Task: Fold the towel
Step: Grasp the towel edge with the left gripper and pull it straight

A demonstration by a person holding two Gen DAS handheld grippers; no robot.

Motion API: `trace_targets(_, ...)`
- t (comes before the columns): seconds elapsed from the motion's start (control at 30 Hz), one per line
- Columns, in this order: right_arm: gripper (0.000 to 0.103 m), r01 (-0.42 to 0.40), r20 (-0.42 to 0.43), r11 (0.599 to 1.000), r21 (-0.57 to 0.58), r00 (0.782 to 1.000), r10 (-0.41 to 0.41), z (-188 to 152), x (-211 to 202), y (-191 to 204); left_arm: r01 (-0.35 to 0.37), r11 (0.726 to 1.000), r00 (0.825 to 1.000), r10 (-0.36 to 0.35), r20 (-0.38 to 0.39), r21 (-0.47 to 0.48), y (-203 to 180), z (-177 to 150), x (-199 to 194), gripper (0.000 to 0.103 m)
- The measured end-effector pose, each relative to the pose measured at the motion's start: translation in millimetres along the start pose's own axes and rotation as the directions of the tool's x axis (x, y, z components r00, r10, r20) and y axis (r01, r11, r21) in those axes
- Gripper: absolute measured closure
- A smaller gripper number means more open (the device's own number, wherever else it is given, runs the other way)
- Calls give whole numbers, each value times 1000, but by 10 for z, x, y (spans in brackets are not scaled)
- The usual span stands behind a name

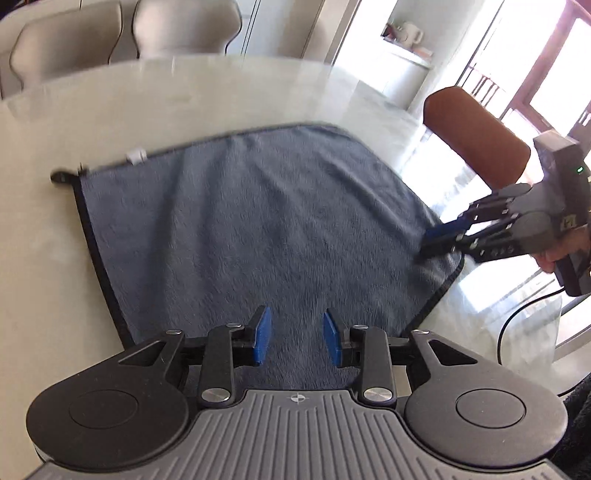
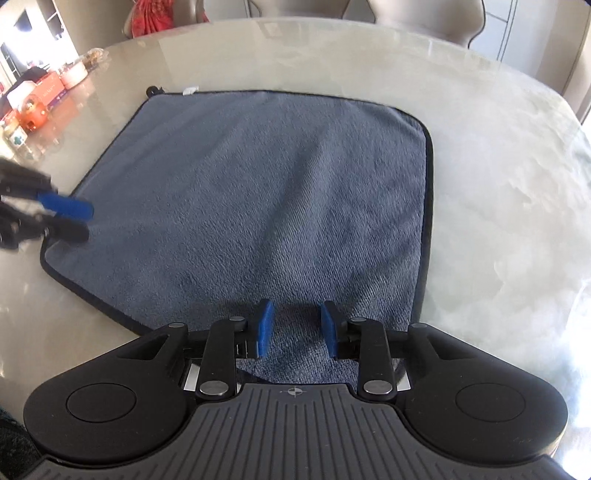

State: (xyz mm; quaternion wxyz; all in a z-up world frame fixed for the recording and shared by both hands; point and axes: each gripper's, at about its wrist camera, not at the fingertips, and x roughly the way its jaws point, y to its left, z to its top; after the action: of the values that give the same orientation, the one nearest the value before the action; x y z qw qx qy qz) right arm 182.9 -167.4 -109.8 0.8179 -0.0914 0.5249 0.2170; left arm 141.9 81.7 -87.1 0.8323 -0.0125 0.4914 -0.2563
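Note:
A grey-blue towel (image 1: 258,229) with a dark hem lies spread flat on the pale table; it also shows in the right wrist view (image 2: 266,206). A white label (image 1: 136,155) and a dark hanging loop (image 1: 61,177) sit at its far edge. My left gripper (image 1: 297,341) is open, its blue pads over the towel's near left corner. My right gripper (image 2: 297,334) is open over the near right corner. Each gripper shows in the other's view, the right one (image 1: 441,240) and the left one (image 2: 70,218), jaws parted just above the towel.
The glossy table (image 2: 480,184) reaches well beyond the towel. A brown chair back (image 1: 476,140) stands at its right side and beige chairs (image 1: 184,29) at the far side. Boxes and jars (image 2: 33,107) crowd the far left corner. A black cable (image 1: 517,321) hangs off the right.

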Motion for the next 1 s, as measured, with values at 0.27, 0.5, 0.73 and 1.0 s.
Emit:
trace_targets(0.27,73,-3,-41,999,32,999,4,-124,-90,-106,-33,998,999,32,-23,-57,41,-253,-158,71)
trace_targets(0.5,69,13,-46,998,60,999,-10,-78,-132,-119,-64,995,998,62,-28,-79,109,-261,-281,71)
trace_targets(0.73,58,69,130,997,21,989,-71,468,-186,-208,-217,969,958,235,165,-121,498,393,-300,52)
trace_targets(1.0,58,130,200,989,69,969,-142,1185,156,-771,-344,906,916,382,124,-246,1194,962,53,50)
